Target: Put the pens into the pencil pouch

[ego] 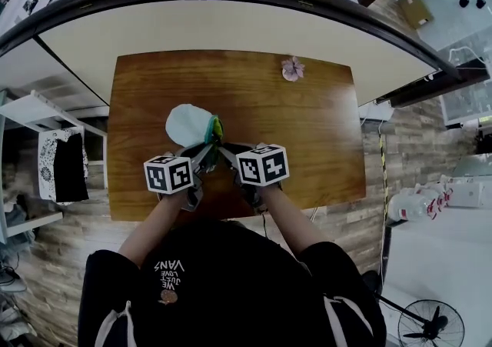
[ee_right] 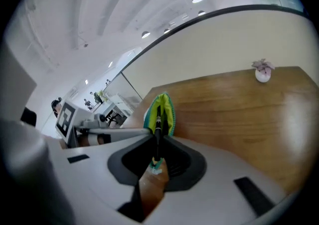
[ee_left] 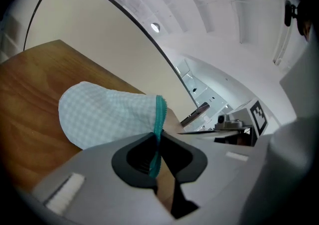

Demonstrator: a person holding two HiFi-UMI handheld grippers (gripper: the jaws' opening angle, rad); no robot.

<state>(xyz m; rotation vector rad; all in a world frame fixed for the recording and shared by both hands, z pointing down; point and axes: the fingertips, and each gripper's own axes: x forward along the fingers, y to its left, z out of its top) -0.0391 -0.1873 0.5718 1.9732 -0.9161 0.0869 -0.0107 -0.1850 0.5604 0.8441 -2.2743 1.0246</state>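
Jaws clenched on both: left gripper point(ee_left: 157, 155) pinches the pouch point(ee_left: 104, 114) rim, right gripper point(ee_right: 157, 156) grips a pen point(ee_right: 158, 125) aimed at the mouth at its 12 o'clock. Pouch rests on the table point(ego: 307, 130). If the thin rim slips free, the mouth may collapse and block the pen

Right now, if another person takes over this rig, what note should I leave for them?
Left gripper: shut on the teal zipper edge of the mint pencil pouch.
Right gripper: shut on a black pen, its tip at the pouch's open mouth.
Done: no loose pen shows on the wooden table.
Left: push this pen in, then release.
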